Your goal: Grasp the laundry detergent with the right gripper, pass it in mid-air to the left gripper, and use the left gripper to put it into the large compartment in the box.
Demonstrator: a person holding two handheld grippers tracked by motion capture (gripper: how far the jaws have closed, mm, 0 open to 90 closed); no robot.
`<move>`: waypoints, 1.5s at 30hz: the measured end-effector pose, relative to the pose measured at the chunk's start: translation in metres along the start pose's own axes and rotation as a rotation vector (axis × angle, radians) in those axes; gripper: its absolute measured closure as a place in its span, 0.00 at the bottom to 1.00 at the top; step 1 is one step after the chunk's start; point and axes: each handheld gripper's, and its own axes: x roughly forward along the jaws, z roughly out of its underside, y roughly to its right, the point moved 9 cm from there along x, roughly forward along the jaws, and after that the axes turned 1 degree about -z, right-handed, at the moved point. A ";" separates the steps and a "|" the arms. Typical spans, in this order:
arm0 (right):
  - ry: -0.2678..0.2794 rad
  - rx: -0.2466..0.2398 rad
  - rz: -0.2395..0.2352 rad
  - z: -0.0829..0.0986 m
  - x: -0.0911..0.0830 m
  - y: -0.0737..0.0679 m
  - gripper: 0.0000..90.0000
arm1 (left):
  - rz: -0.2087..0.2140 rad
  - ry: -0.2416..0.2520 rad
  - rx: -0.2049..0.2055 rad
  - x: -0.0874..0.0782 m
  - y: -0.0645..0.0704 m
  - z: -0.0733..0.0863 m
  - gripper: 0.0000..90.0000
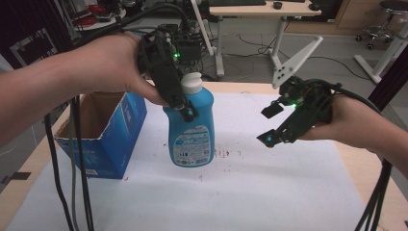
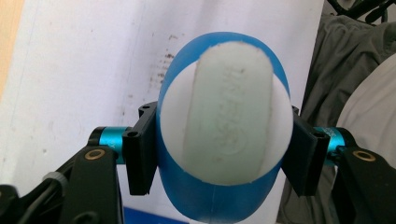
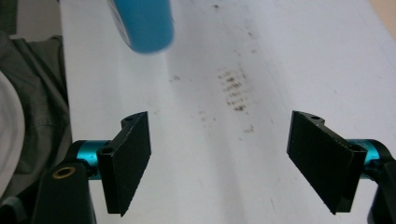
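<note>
A wide tabletop covered in white paper, marked with small dark speckles near the middle, spreads out in front of me. At its left edge stands an open blue cardboard box, top flaps gone, so its inside is reachable from above.

Just right of the box, I hold a blue bottle with a white cap and a printed label. It hangs upright, and its base looks to be just off the paper rather than resting on it, though I cannot be sure of the gap. My left claw is clenched around the bottle's upper body, coming down from above. In the left gripper view the two black pads press the blue shoulders on either side, with the white cap facing the camera. Gripping high and from both sides keeps the bottle upright and balanced, which I judge suits lifting it out of the box or lowering it in.

My right claw hovers to the right of the bottle, well apart from it, and above the paper. Its jaws are spread wide with nothing between them; the right gripper view shows bare speckled paper in the gap and the bottle's blue bottom farther off. It seems to be waiting, ready to steady or take the bottle.
</note>
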 end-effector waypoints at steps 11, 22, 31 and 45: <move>-0.038 0.140 0.120 0.047 -0.030 0.032 0.24 | -0.076 0.058 -0.188 -0.048 -0.020 0.022 0.42; -0.028 0.228 0.183 0.075 -0.055 0.051 0.24 | -0.190 0.112 -0.366 -0.105 -0.045 0.059 0.42; -0.038 0.273 0.212 0.092 -0.064 0.061 0.24 | -0.285 0.119 -0.494 -0.135 -0.065 0.096 0.42; -0.052 0.308 0.232 0.106 -0.068 0.070 0.24 | -0.383 0.084 -0.645 -0.137 -0.087 0.140 0.42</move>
